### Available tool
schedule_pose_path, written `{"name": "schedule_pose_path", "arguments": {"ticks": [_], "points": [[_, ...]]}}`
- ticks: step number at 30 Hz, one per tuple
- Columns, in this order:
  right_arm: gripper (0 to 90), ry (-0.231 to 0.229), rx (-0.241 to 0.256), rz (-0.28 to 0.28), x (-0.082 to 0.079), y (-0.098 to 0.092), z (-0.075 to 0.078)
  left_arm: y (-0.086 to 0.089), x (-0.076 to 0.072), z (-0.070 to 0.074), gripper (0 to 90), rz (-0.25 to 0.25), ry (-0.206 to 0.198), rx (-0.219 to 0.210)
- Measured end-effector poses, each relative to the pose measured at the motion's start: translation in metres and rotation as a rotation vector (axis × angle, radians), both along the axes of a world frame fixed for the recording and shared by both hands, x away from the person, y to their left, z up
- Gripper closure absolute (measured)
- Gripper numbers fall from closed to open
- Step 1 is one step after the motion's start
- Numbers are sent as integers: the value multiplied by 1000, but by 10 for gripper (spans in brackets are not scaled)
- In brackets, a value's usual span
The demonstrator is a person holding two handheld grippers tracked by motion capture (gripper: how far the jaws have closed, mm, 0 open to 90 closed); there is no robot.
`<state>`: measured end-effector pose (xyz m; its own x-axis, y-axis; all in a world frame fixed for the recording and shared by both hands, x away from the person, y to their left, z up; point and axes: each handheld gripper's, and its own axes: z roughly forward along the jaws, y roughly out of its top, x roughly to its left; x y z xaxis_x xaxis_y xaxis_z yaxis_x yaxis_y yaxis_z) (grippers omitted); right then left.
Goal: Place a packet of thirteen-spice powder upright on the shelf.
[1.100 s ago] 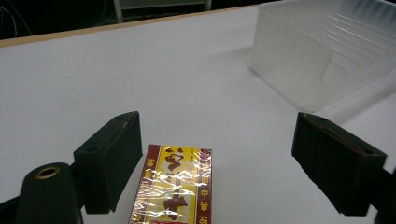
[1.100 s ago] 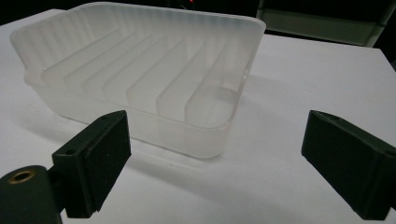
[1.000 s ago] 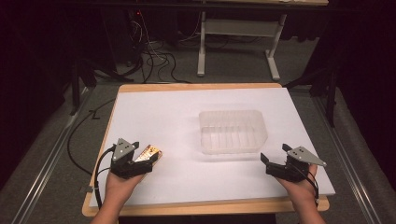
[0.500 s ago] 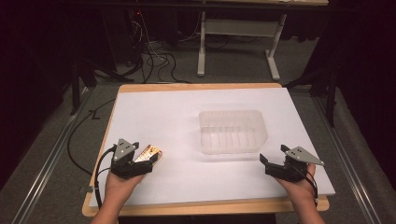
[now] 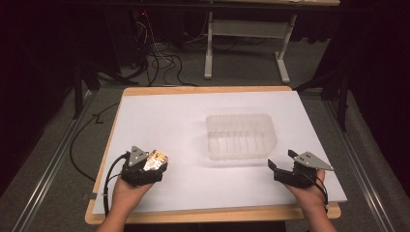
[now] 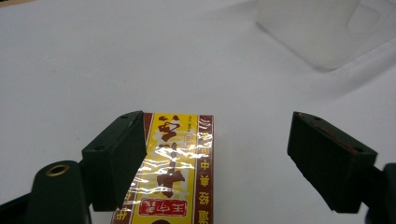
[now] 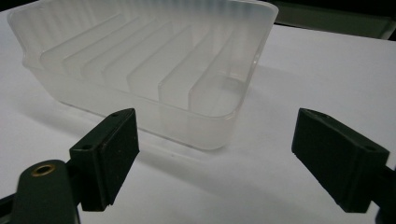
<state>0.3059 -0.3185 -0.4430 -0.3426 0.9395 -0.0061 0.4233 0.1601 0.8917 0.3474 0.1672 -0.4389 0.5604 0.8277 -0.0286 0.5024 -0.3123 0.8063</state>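
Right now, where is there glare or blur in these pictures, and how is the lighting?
High view: white table brightly lit, surroundings dark. Left gripper view: glare streaks on the yellow box wrapping; clear tray blurred behind. Right gripper view: tray fairly sharp with a soft shadow beneath; near black jaws slightly soft.

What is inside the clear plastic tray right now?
The clear ribbed plastic tray holds nothing loose: raised ribs and bare floor show. The yellow and red wrapped box lies outside it, between the open left tongs. Nothing covers the tray.

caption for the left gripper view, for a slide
Open left tongs straddle a yellow cellophane-wrapped box on the white table.
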Motion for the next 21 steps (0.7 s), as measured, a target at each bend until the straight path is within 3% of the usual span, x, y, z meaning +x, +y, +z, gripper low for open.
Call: {"name": "schedule_pose_path", "arguments": {"ticks": [7,13,19,21], "points": [[175,24,23,24,2,-3,1,-1,1,-3,189,21,21,36],[167,4,7,27,0,1,4,-3,4,-4,180,19,46,73],[155,4,4,33,-1,1,2,-3,9,0,174,34,83,74],[152,11,8,31,0,1,1,-3,11,3,174,28,96,104]]}}
